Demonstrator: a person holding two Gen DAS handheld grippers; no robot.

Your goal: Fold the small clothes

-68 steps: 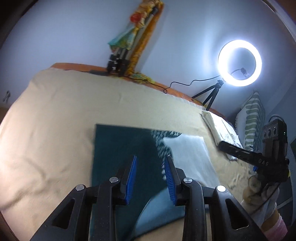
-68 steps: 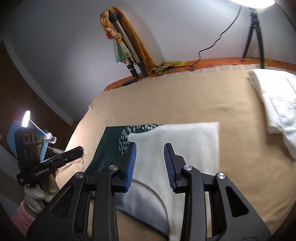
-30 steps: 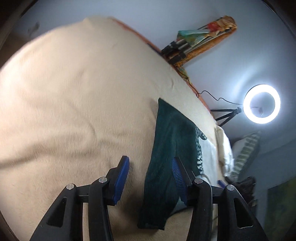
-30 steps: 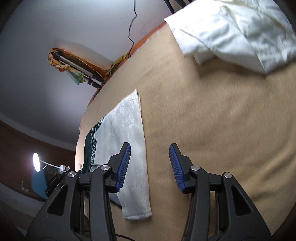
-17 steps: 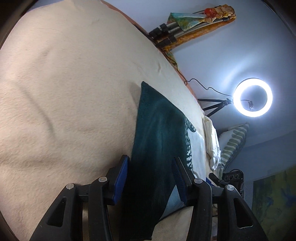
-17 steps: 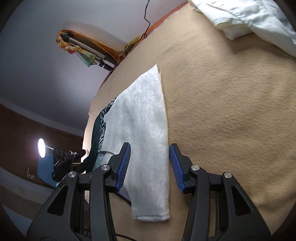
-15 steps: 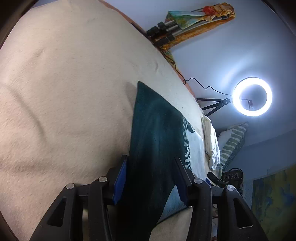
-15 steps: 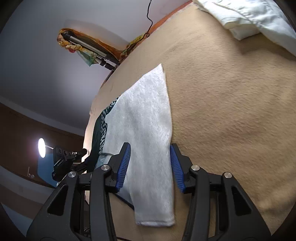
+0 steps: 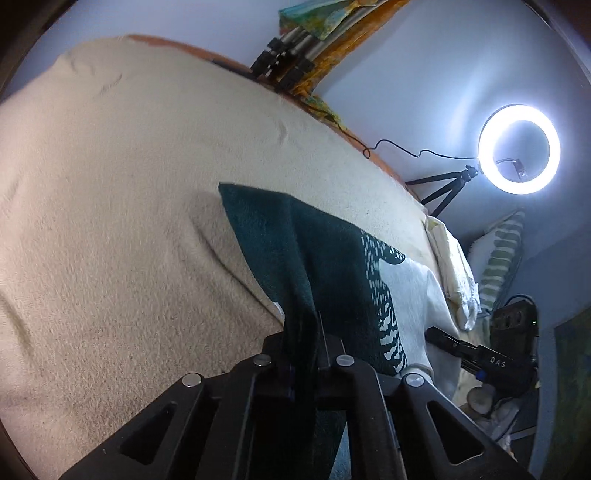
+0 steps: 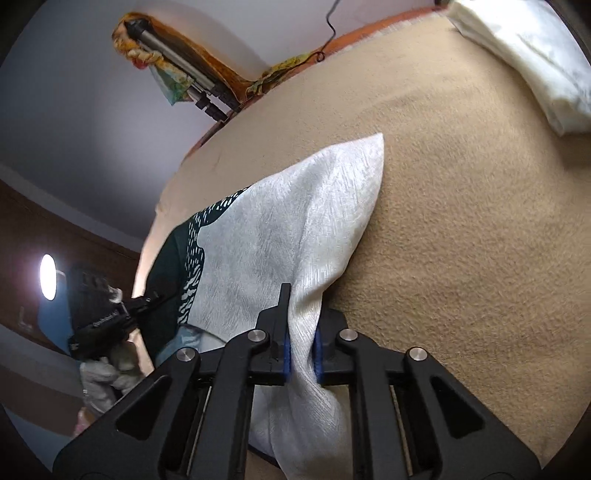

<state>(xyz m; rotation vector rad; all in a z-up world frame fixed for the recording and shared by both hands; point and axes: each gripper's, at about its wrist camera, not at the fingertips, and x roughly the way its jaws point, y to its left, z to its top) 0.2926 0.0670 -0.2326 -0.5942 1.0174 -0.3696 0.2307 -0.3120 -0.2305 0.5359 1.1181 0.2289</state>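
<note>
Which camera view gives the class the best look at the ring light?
The left wrist view: the ring light shows whole and lit on its tripod, beyond the bed. The right wrist view does not show it; only a cable runs off its top edge.

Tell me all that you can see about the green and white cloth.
The cloth is a small towel-like piece, dark green on one side, white on the other, with a speckled border between. It lies on the beige blanket. The left gripper pinches its green edge, the right gripper its white edge, both near corners lifted.
</note>
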